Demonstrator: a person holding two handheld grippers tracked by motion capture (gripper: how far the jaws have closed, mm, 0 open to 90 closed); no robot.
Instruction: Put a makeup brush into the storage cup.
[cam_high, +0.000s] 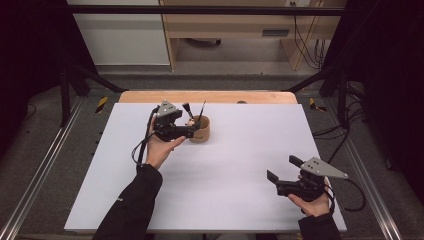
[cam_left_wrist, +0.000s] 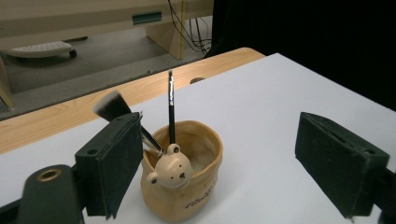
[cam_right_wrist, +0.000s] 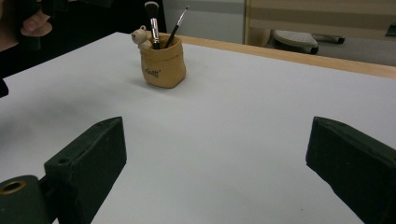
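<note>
The pot (cam_left_wrist: 182, 186) just ahead of the left gripper (cam_left_wrist: 219, 158) is tan, with a cream bear head at its rim and dark lettering on its front. The flat brush (cam_left_wrist: 113, 105) in it has black bristles tipped white; the thin brush (cam_left_wrist: 171, 109) beside it is black. Gripper pads are black; the right gripper (cam_high: 282, 169) carries a grey plate. The sheet (cam_high: 225, 165) beneath both grippers is plain white; the table edge (cam_high: 210, 96) beyond the pot is light wood

a white tabletop sheet (cam_high: 225, 180) covers a wooden table (cam_high: 207, 97); beyond the table stand a wooden cabinet (cam_high: 235, 25) and hanging cables (cam_high: 312, 47).
</note>
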